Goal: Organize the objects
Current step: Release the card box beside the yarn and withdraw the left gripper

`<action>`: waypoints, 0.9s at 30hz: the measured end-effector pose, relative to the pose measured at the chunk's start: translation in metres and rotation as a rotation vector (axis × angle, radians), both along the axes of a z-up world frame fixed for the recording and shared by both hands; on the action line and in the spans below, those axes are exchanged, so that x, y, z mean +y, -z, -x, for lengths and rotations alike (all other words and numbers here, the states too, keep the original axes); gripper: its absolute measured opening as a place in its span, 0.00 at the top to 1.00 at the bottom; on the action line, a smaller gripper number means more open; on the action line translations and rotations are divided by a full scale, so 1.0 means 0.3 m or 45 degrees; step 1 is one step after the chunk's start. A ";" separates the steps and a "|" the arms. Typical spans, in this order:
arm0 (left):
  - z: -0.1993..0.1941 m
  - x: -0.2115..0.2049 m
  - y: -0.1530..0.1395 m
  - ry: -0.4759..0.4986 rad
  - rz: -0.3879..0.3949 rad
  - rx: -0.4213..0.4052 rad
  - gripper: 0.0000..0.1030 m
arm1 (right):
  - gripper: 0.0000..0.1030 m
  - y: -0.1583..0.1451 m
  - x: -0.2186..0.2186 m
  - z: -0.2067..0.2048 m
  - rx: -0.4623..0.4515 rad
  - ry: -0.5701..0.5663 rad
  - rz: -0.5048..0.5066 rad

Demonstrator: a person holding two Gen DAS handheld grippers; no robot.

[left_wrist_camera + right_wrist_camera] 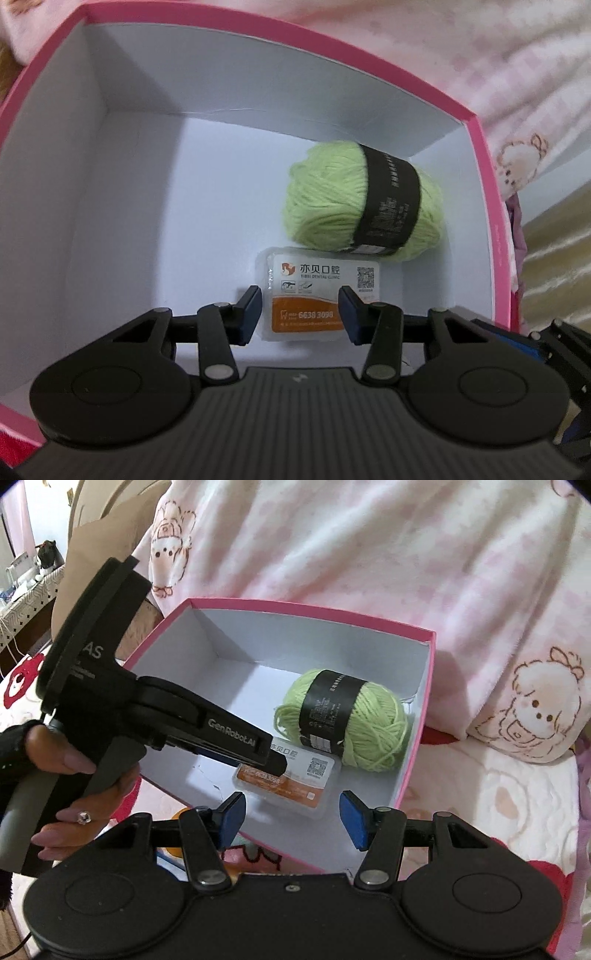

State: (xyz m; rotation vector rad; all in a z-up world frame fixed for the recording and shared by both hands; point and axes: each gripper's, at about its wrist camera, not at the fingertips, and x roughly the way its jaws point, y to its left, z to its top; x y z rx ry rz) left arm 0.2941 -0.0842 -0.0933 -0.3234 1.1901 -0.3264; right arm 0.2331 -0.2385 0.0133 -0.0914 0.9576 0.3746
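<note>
A pink box (476, 122) with a white inside holds a ball of light green yarn (332, 199) with a black band, and a small clear case (314, 295) with a white and orange label. My left gripper (301, 314) is open inside the box, its fingers on either side of the case, which lies on the box floor. In the right wrist view the box (417, 731), yarn (373, 723) and case (306, 775) show, with the left gripper's tip over the case. My right gripper (291, 819) is open and empty above the box's near edge.
The box sits on a pink and white blanket with cartoon sheep (369, 546). A hand (62, 760) holds the left gripper's handle. Red-patterned bedding (517, 812) lies to the right. A cluttered table (22, 579) stands far left.
</note>
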 end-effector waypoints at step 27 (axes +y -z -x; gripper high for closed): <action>0.360 0.132 -0.432 0.280 -0.143 -0.230 0.40 | 0.31 -0.255 0.076 0.426 -0.136 -0.153 -0.072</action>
